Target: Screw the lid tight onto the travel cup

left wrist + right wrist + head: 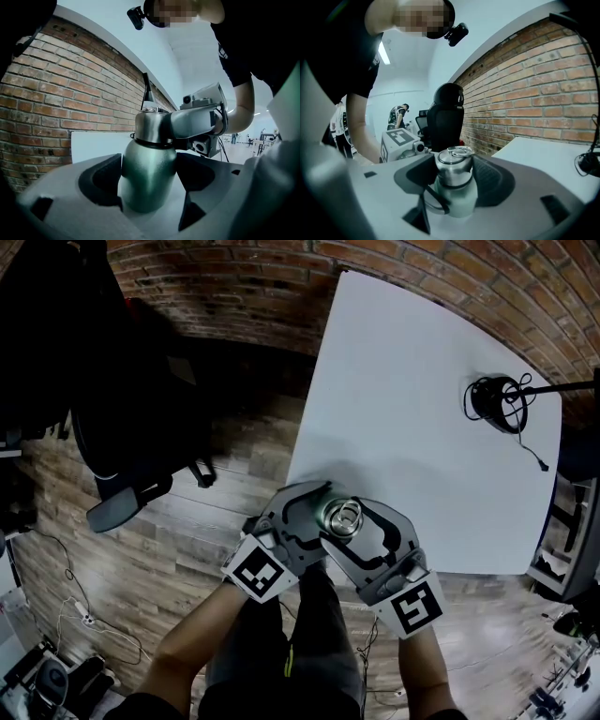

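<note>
Two grips shared one upright axis — our left gripper (314, 512) clamped the travel cup (147, 173), our right gripper (367, 526) clasped its lid (453, 173) above.

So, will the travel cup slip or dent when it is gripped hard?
Probably no dent: the travel cup looks like rigid metal. Its smooth, rounded body may well turn inside the left tool while the lid is twisted.

Present are 2 grippers (326, 515) (349, 526), 1 travel cup (147, 178), 1 lid (151, 126), 1 table (422, 381), 1 chair (141, 409).
</note>
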Demonstrator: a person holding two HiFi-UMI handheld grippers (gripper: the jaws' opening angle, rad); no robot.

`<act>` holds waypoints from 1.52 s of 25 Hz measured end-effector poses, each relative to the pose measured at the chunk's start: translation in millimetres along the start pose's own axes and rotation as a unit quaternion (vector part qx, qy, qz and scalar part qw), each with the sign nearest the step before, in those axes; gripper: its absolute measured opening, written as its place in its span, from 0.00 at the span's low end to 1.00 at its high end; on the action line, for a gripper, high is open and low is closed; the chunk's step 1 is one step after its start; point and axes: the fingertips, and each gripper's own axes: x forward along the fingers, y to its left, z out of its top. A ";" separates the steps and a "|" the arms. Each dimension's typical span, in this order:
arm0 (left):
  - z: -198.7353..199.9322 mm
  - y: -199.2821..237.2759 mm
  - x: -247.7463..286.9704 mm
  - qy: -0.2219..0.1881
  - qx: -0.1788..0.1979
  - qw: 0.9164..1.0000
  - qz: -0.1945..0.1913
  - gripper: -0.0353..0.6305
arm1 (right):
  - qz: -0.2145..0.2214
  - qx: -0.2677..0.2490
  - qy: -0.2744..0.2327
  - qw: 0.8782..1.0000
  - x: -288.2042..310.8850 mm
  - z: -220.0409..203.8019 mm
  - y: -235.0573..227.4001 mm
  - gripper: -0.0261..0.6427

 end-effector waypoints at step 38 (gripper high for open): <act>4.9 1.7 0.4 -0.008 0.001 1.000 0.022 0.59 | -0.016 0.038 -0.040 0.998 -15.5 -10.4 4.0 0.49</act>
